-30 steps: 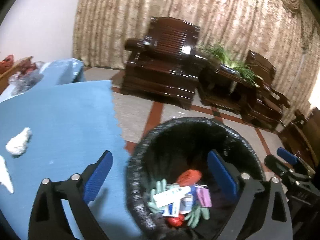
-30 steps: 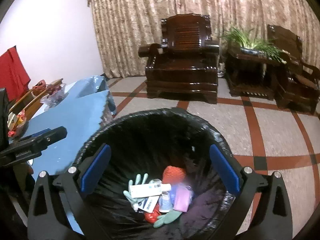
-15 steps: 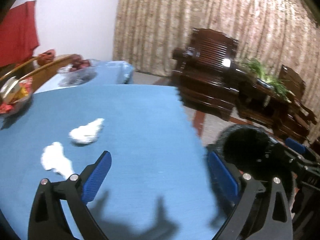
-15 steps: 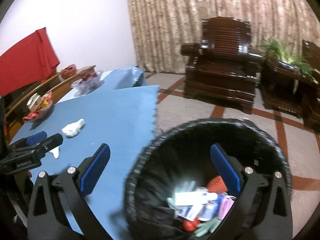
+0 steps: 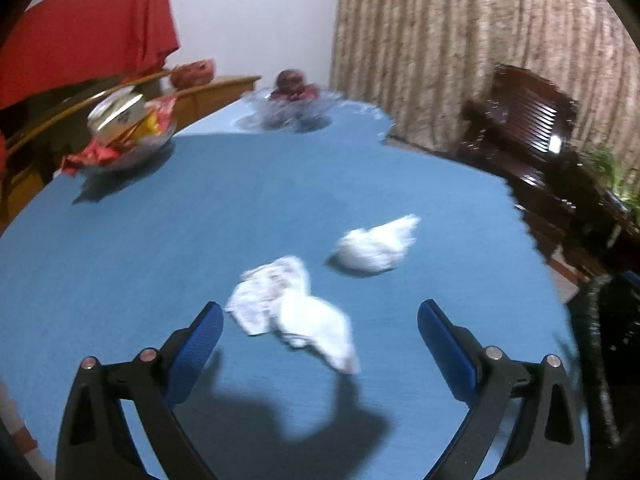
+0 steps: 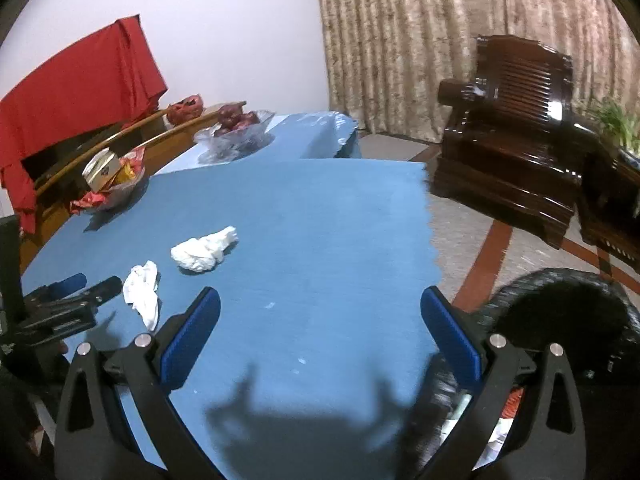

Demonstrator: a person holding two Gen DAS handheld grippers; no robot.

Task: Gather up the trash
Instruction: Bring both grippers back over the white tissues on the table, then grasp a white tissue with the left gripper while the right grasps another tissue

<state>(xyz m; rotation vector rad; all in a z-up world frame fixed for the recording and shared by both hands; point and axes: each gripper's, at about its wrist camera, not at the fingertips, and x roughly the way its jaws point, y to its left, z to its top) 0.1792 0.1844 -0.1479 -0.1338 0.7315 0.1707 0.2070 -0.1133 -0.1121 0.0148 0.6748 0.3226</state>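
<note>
Left wrist view: the left gripper [image 5: 320, 332] hangs over the blue tablecloth [image 5: 200, 240] with its jaws spread wide and nothing between them. A flattened white tissue [image 5: 296, 312] lies on the cloth just ahead, roughly centred between the blue finger pads [image 5: 196, 344]. A second, crumpled tissue wad [image 5: 374, 248] sits on the cloth just beyond the first, a little to its right and apart from it. Further back on the cloth stand a dish of snack packets [image 5: 124, 136] and a glass bowl of dark fruit [image 5: 292, 100], with a red cloth [image 5: 88, 28] draped behind them.

From the right wrist camera, the right gripper [image 6: 320, 332] is likewise spread and empty, poised over a bare stretch of the cloth near its serrated edge. The black-lined trash bin [image 6: 560, 320] stands on the floor just off that edge, to the right of this gripper; some discarded items show inside it at the lower right, too blurred to identify. A dark wooden armchair [image 6: 512, 128] stands beyond the bin against the curtain.

The job looks partly done: the bin already holds rubbish, while two tissues remain on the cloth. The nearer tissue appears to be the left gripper's next target.
</note>
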